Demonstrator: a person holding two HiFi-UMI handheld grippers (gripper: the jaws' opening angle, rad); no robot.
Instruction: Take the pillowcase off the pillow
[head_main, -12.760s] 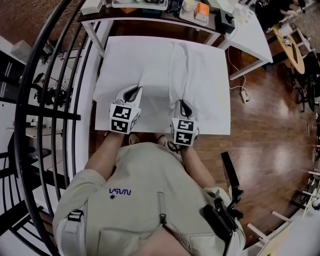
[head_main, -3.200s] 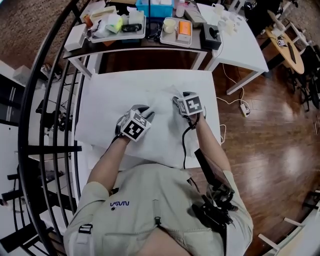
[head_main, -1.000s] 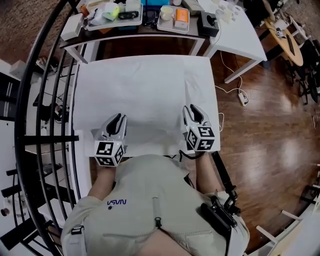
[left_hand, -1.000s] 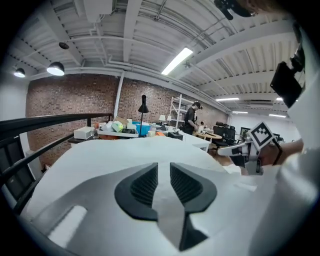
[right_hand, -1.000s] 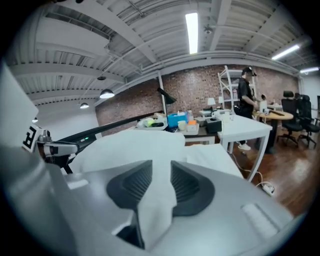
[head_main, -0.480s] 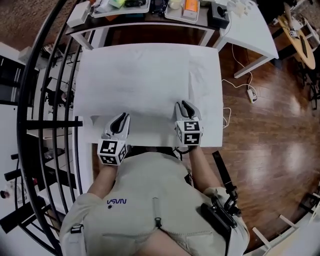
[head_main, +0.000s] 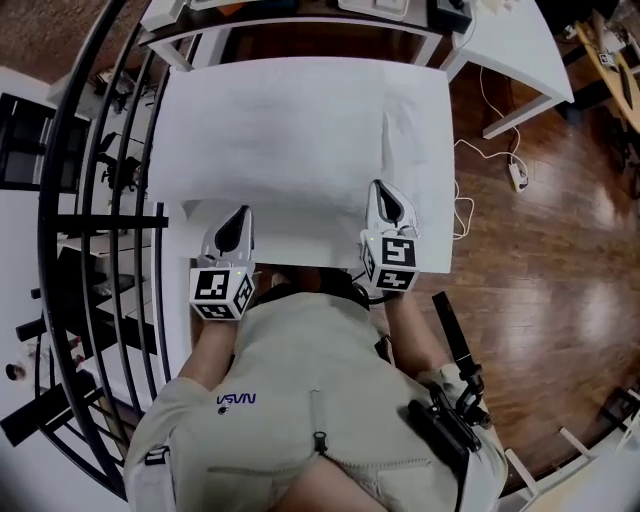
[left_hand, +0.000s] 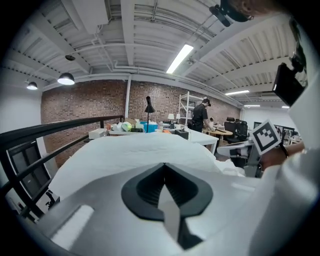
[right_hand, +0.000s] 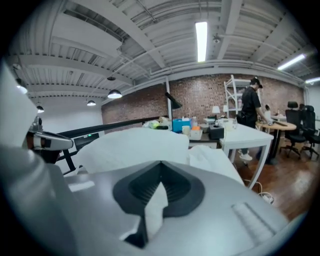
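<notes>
Head view: high, steeply down past the person (head_main: 310, 400) onto the pillowcase (head_main: 290, 130). Gripper views: low, close behind own jaws, facing across the same pillowcase toward the cluttered far table (left_hand: 142, 131) and brick wall (left_hand: 85, 107).

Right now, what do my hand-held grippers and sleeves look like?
The left hand-held gripper and right hand-held gripper are light grey shells with black-lined jaws tapering to a point. Each carries a white cube with black square markers. You wear a beige short-sleeved shirt.

Ceiling strip lights (right_hand: 201, 37) lit the room brightly; the white pillowcase (head_main: 290, 140) looked nearly washed out, the wood floor (head_main: 560, 290) carried glare, and every view bent strongly toward dark, vignetted corners.
</notes>
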